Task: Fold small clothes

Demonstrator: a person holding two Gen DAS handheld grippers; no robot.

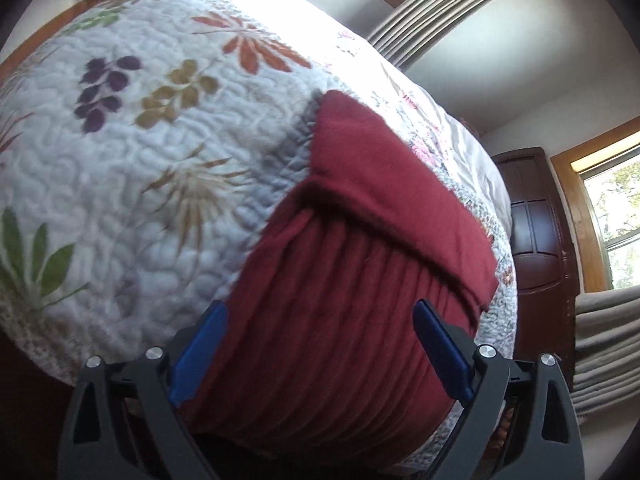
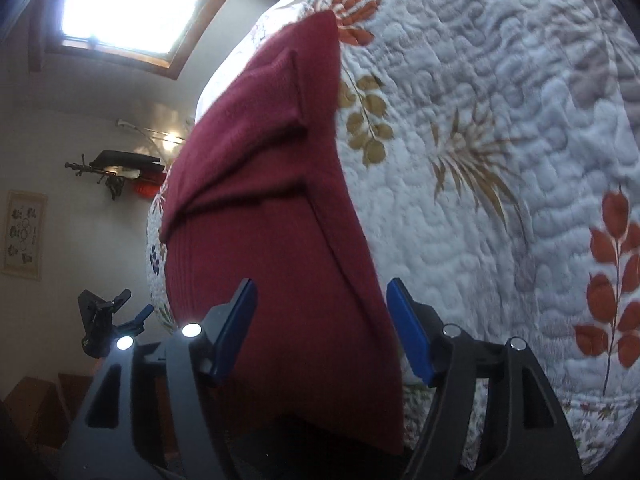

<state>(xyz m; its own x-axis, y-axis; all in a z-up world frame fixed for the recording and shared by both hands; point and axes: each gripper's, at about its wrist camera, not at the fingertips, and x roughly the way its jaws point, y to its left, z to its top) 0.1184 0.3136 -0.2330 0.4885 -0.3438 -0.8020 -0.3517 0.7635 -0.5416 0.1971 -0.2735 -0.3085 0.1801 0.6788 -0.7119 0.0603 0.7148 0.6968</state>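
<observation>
A dark red garment lies partly folded on a floral quilt, stretching from bottom centre toward upper right. Left gripper and right gripper both straddle its near edge, fingers apart, gripping nothing.

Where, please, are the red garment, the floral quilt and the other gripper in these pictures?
red garment (image 1: 352, 300), left wrist view, ribbed middle.
floral quilt (image 2: 500, 100), right wrist view, bare stitched area.
left gripper (image 2: 132, 314), right wrist view, between its fingertips.

Garment on quilt, folded part farthest.
</observation>
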